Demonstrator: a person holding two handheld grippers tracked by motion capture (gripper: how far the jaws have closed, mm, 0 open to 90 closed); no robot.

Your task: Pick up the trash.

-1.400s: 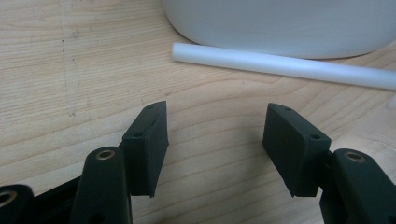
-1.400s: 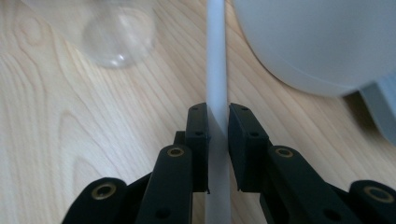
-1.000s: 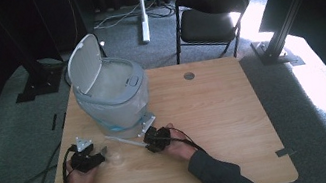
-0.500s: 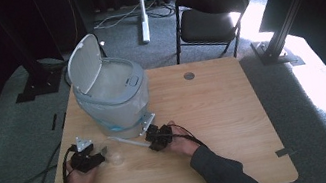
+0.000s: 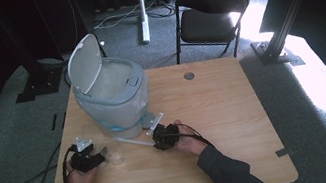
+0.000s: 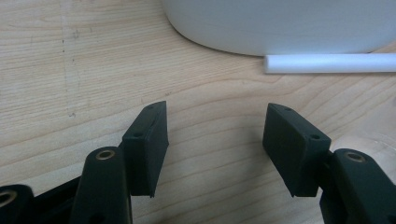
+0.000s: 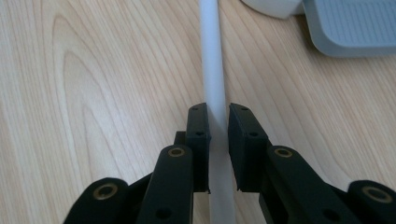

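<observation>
No readable text, label, brand, number or sign anywhere: none on the pedal bin (image 5: 114, 97), none on the counter (image 5: 225, 111), none on the white tube (image 7: 212, 70).

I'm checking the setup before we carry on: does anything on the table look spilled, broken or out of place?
Nothing stands out. The bin stands upright with its lid raised, and the white straw lies flat on the table between the pads of the right hand-held gripper.
</observation>
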